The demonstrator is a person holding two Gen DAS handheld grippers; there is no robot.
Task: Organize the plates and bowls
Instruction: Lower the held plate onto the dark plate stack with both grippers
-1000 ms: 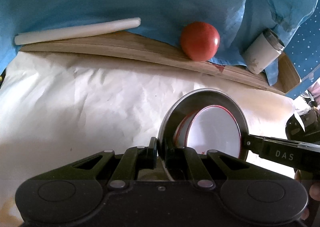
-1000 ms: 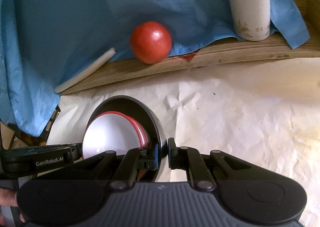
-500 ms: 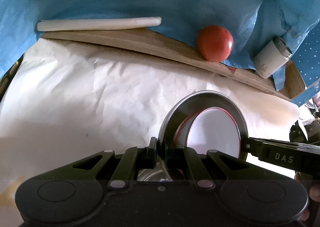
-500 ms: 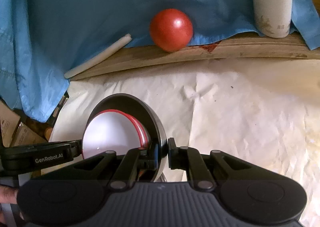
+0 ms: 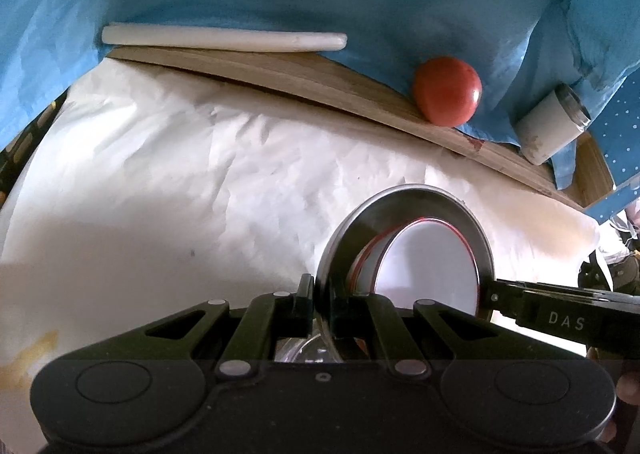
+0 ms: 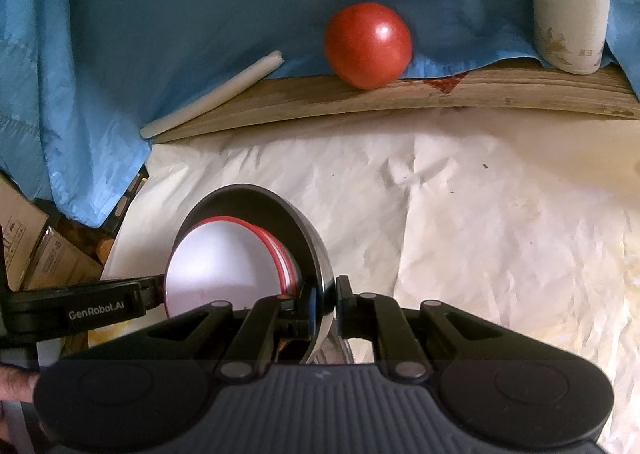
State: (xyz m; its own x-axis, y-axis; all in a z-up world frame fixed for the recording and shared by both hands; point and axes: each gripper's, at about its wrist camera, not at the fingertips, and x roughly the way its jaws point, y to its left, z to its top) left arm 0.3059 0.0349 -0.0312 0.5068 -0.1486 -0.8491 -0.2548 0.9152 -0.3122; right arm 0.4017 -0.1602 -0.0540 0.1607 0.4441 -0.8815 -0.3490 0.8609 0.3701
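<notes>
Steel bowl [image 5: 404, 210], white red-rimmed plates [image 5: 428, 266] inside, clamped by both claws [image 5: 322, 300] [image 6: 334, 300].

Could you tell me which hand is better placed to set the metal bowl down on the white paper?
Neither alone: left gripper and right gripper each clamp opposite rims of the round metal bowl holding red-rimmed white plates.

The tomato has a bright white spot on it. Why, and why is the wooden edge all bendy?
Right wrist view: the spot on the tomato is glare from a light. Left wrist view: the same glare sits near its right edge. In both views the fisheye lens bows the wooden edge; corners go dark.
</notes>
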